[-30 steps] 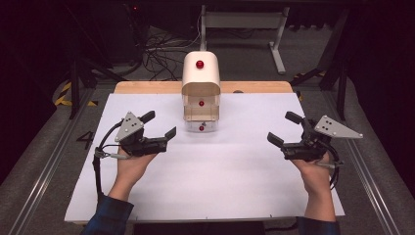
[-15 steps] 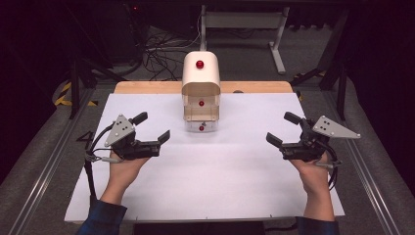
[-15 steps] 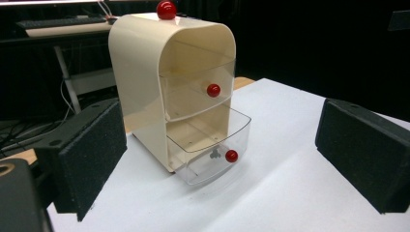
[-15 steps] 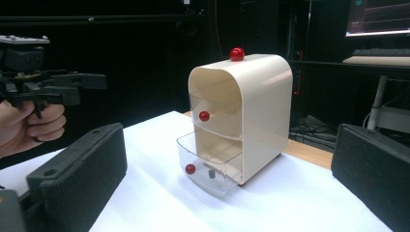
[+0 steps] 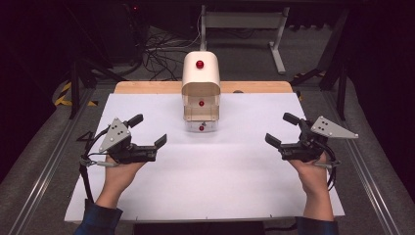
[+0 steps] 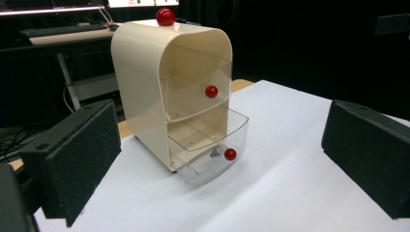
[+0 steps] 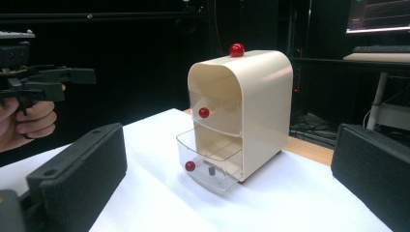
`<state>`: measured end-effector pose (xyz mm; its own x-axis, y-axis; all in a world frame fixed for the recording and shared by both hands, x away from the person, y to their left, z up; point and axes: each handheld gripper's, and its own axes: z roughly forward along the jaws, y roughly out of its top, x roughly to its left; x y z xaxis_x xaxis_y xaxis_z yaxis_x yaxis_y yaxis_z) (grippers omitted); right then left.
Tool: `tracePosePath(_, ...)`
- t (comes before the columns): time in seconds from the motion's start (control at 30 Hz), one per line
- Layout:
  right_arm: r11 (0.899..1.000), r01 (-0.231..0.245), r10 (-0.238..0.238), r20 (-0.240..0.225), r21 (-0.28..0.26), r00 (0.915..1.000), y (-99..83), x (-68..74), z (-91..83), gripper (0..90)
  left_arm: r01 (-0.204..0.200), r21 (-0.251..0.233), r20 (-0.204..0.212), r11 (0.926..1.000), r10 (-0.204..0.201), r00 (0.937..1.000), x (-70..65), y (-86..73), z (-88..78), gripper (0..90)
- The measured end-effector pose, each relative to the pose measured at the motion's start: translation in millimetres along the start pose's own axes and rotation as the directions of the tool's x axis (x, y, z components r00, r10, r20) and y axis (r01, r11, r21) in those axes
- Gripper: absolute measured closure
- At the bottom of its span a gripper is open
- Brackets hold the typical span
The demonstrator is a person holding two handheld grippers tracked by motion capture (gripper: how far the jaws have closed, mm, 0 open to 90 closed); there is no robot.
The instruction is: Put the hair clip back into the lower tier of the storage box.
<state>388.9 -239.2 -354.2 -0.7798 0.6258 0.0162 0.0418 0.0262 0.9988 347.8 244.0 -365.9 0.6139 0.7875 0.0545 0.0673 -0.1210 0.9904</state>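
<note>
A cream two-drawer cabinet with a red knob on top stands at the far middle of the white sheet. Its clear lower drawer is pulled part way out, and a small dark object lies inside behind the red knob. The upper drawer is pushed in. My left gripper hovers open at the near left of the cabinet, with nothing between its pads. My right gripper is open and empty at the near right, and both are aimed at the cabinet.
A wooden board edge runs behind the sheet. Metal rails flank the table on both sides. Cables and a stand's legs lie on the dark floor beyond. A broad bare stretch of sheet lies between the two grippers.
My left gripper has drifted left and slightly toward the person, still open. The right gripper and the cabinet have stayed in place.
</note>
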Motion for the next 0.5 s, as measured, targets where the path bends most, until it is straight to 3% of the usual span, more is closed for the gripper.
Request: tracePosePath(0.5,1.0,0.001,-0.001,0.003,0.011,1.0,-3.1,1.2,3.0,0.0,0.001,-0.034,-0.005,0.9994,-0.002,1.0,4.0,-3.0,-19.1,0.6)
